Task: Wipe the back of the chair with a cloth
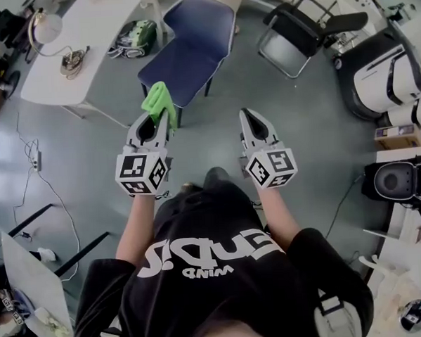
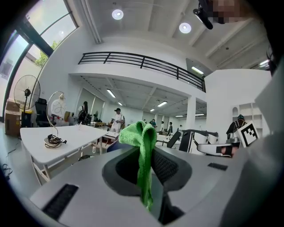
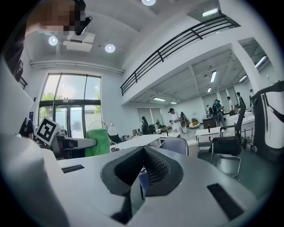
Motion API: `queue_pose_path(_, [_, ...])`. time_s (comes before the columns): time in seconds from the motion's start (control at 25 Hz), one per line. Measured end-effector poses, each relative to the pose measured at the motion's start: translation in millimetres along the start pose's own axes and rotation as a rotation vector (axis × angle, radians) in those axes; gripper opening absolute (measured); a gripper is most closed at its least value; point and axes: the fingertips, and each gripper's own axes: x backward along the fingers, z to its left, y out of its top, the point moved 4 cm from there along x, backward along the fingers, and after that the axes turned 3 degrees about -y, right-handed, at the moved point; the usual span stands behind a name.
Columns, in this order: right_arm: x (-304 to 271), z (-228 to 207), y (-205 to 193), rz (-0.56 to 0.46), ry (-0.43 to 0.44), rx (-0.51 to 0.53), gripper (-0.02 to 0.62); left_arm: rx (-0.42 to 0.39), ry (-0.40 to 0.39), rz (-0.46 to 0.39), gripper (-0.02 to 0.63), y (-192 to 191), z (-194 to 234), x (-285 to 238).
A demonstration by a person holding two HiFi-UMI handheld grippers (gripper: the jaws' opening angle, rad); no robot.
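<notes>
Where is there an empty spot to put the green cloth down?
The blue chair has a bare seat, just ahead of the cloth in the left gripper. The white table is free between its cable bundle and that chair. Open floor lies between the blue chair and black chair. The right side is crowded with machines.

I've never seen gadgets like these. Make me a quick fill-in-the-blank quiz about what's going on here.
The cloth pinched by the left gripper is coloured ____.
The chair just beyond the cloth is ____.
The right gripper holds ____.
Missing words: green; blue; nothing.
</notes>
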Motion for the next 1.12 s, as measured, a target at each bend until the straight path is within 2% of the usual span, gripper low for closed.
queue_pose_path(0.52, [-63,2,3,-0.020,-0.051,0.026,-0.017,-0.017,-0.009,-0.004,0.061,5,44,-39])
queue_pose_path(0.76, [-115,-15,-1,-0.003,-0.050,0.026,-0.017,-0.016,-0.010,0.004,0.061,7,71,-77])
queue_pose_path(1.12, [-210,-59,18,0.032,-0.014,0.025,-0.017,-0.013,0.006,0.011,0.061,29,112,-162])
